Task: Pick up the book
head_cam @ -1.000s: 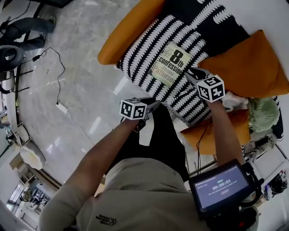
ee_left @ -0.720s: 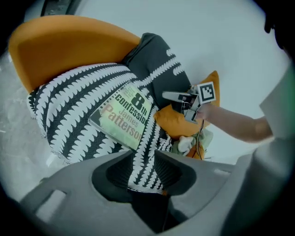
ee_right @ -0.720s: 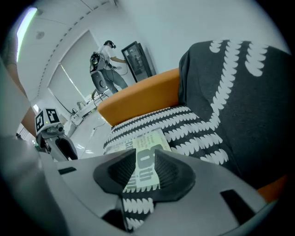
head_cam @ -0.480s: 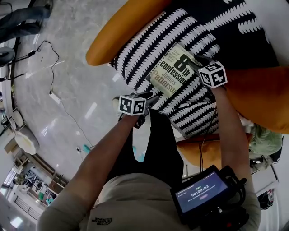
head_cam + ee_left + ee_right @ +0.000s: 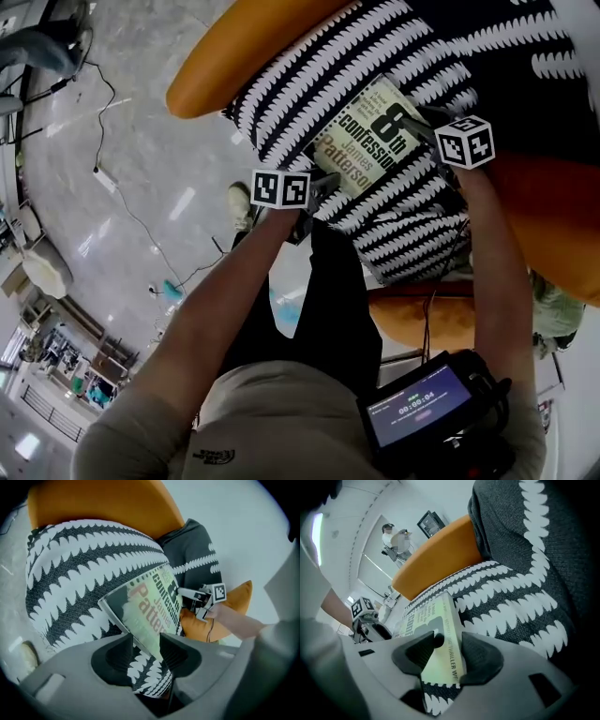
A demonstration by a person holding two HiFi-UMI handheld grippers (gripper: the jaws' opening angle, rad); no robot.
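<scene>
A pale green paperback book [image 5: 370, 136] lies cover up on the black-and-white patterned seat cushion [image 5: 291, 84] of an orange armchair. My left gripper [image 5: 325, 180] is at the book's near corner. In the left gripper view, that corner of the book [image 5: 150, 606] sits between the spread jaws of the left gripper [image 5: 144, 646]. My right gripper [image 5: 424, 117] is at the far right corner. In the right gripper view, the book's [image 5: 426, 616] spine edge lies between the spread jaws of the right gripper [image 5: 447, 651]. Both grippers are open.
The orange armrest [image 5: 244, 52] curves along the seat's left, and an orange cushion [image 5: 553, 216] lies at the right. The dark patterned back cushion [image 5: 534, 541] rises behind the book. A cable [image 5: 122, 202] runs over the marble floor. A person [image 5: 391, 538] stands far off.
Both grippers have moved in toward the book. Its corners now lie between their jaws, where before the jaws hung short of it. The jaw gaps look unchanged.
</scene>
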